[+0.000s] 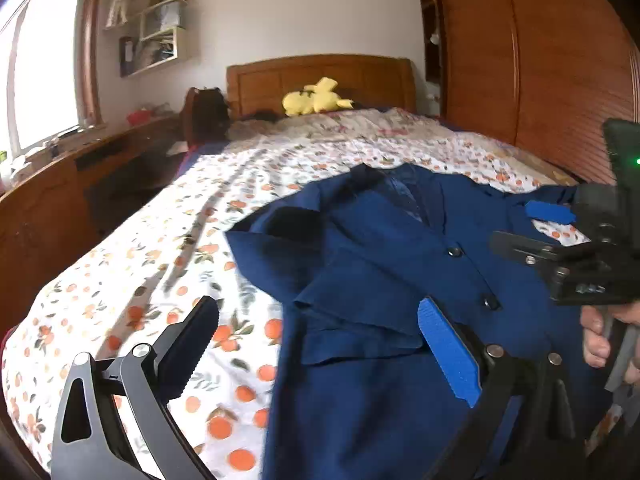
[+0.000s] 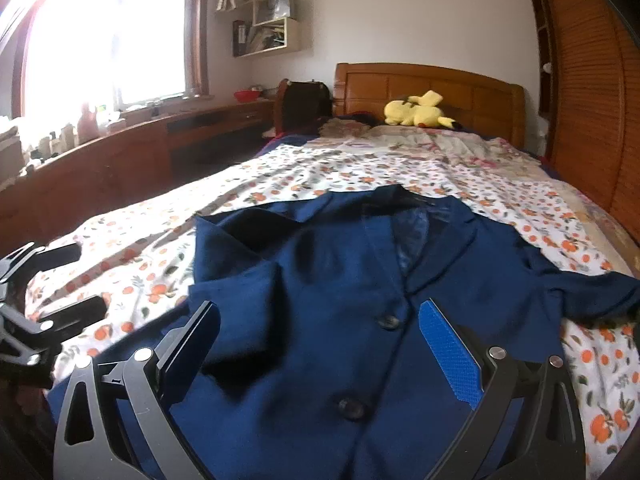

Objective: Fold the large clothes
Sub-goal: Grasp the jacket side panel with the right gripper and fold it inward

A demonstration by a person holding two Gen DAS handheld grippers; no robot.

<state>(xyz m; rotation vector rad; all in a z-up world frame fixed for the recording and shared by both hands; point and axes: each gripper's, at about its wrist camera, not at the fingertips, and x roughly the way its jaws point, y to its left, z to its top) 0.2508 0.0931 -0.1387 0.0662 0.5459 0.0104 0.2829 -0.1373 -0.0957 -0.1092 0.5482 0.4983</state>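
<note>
Both grippers hover with their jaws spread wide and nothing between them. Seen from its own camera, the left gripper (image 1: 320, 344) hangs over the left edge of a dark blue jacket (image 1: 380, 280), one black finger above the bedsheet (image 1: 140, 280) and the blue-padded finger above the cloth; no pad presses on the fabric. The right gripper (image 2: 320, 352) is likewise released, poised above the jacket's front, its fingers either side of the two dark buttons (image 2: 387, 322). The jacket lies face up and buttoned on a bed covered with a white sheet printed with oranges, collar pointing toward the wooden headboard (image 2: 432, 88). Its left sleeve is folded across the chest, while the other sleeve stretches out to the right over the sheet. A hand (image 1: 600, 336) gripping the right tool's handle shows at the right edge of the left camera's view. A yellow plush toy (image 2: 416, 110) rests by the headboard. A bright window (image 2: 108, 40) and wall shelves (image 2: 272, 20) stand to the left, a slatted wooden wardrobe (image 1: 540, 60) to the right.
</note>
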